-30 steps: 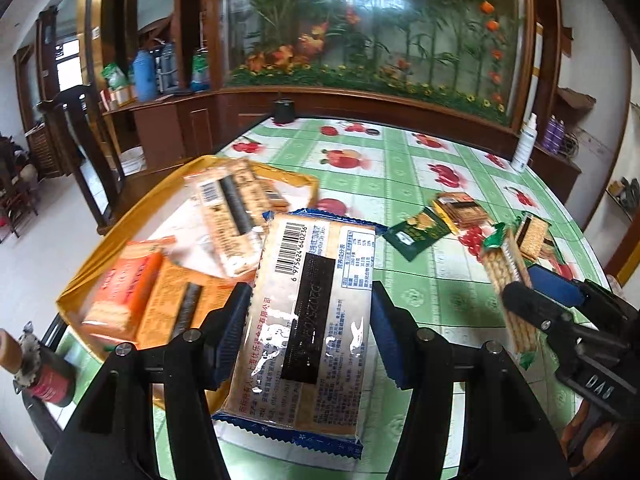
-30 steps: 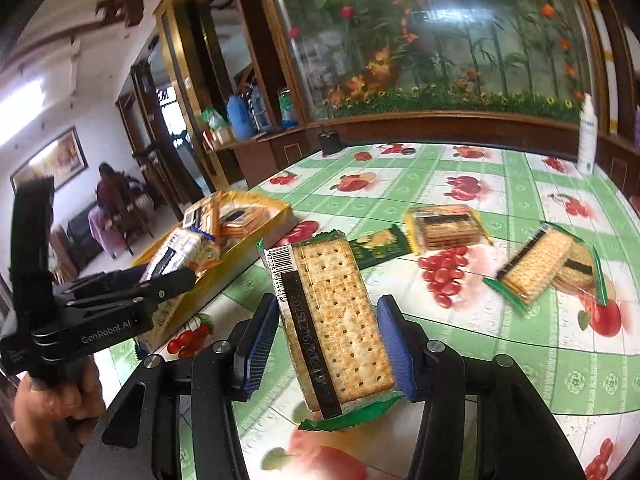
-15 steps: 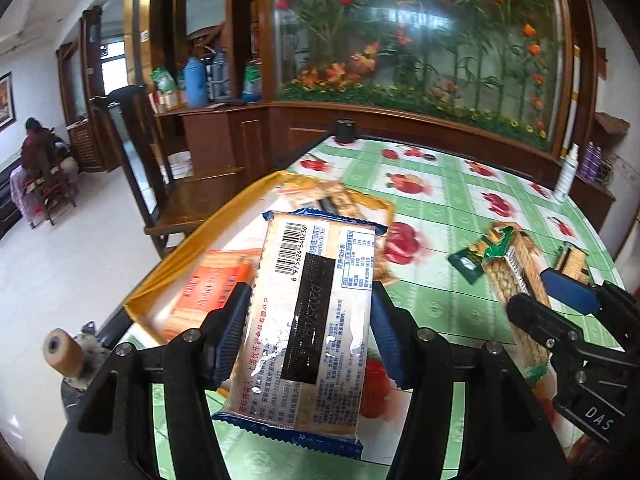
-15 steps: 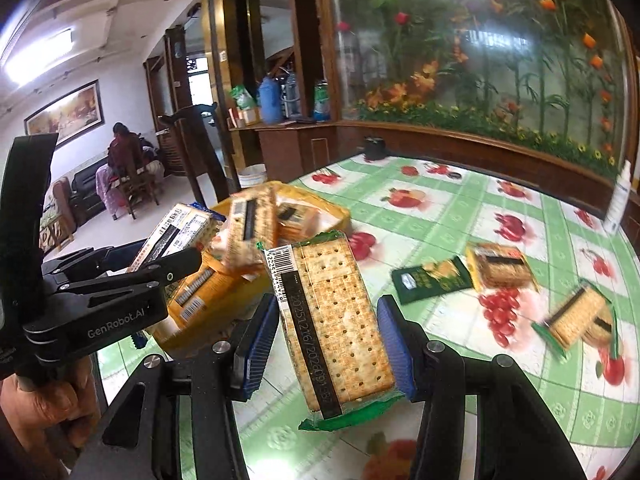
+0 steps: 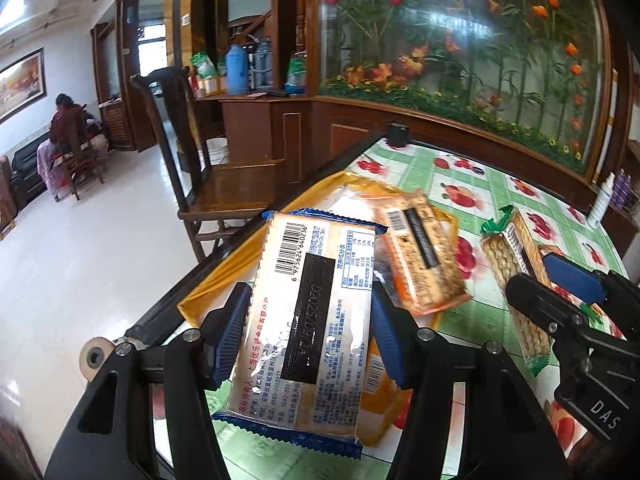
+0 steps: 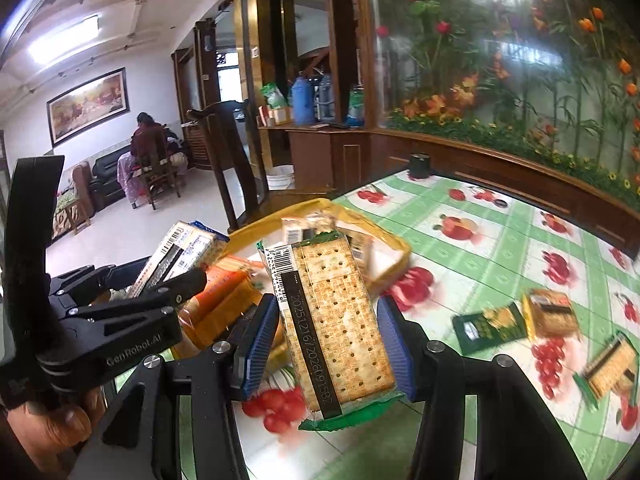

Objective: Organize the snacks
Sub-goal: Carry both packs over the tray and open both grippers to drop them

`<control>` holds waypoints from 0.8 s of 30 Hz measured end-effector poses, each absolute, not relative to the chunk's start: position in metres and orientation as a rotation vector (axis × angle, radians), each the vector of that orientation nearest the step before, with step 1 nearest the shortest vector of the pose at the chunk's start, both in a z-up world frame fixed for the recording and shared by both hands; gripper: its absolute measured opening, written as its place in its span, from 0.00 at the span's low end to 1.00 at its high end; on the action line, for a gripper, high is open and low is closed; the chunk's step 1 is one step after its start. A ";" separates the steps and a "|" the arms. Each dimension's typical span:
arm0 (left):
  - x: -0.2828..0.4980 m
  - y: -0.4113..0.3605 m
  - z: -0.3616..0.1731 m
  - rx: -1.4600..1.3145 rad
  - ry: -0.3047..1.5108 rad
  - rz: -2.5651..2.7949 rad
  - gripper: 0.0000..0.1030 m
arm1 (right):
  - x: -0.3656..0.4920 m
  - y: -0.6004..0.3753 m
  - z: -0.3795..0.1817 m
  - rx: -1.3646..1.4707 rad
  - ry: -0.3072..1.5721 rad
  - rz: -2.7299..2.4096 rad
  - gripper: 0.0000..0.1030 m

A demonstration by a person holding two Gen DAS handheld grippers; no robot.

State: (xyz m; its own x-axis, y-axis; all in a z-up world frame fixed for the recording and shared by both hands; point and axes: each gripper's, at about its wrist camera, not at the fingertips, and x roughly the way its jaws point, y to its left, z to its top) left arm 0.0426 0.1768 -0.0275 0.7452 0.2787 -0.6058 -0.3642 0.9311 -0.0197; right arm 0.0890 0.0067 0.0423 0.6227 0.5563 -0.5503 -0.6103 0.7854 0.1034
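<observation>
The counter [image 5: 476, 184] carries a green checked cloth printed with red fruit. At its left edge sits a yellow tray [image 5: 224, 276], which holds several orange packets [image 6: 224, 296] and a biscuit packet with a black strip [image 5: 420, 252] lying tilted on top of them. A wooden chair [image 5: 224, 188] stands on the floor just beside the tray side of the counter.

The left tongs [image 5: 308, 330] grip a blue-edged biscuit packet [image 5: 304, 320], barcode side up, with both blue pads pressed on its long sides. The packet is held in the air above the near end of the tray.

The right tongs [image 6: 328, 338] grip a green-edged cracker packet [image 6: 340, 324] in the same manner, with the pads on its long sides. This packet is held above the counter, just in front of the tray's near right corner.

A hand [image 6: 52, 428] holds the handle of the left tongs, at the lower left of the right wrist view.

On the cloth well to the right lie a dark green sachet [image 6: 488, 326], a small clear packet of crackers [image 6: 552, 314] touching it, and one more cracker packet [image 6: 608, 364] nearer the edge.
</observation>
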 end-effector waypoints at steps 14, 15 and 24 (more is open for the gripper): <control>0.071 0.205 -0.042 -0.170 0.696 0.380 0.56 | 0.139 0.054 0.025 -0.073 0.660 0.718 0.51; 0.072 0.206 -0.043 -0.171 0.697 0.379 0.56 | 0.142 0.058 0.023 -0.078 0.664 0.720 0.51; 0.081 0.211 -0.045 -0.161 0.704 0.384 0.56 | 0.173 0.077 0.018 -0.088 0.675 0.715 0.50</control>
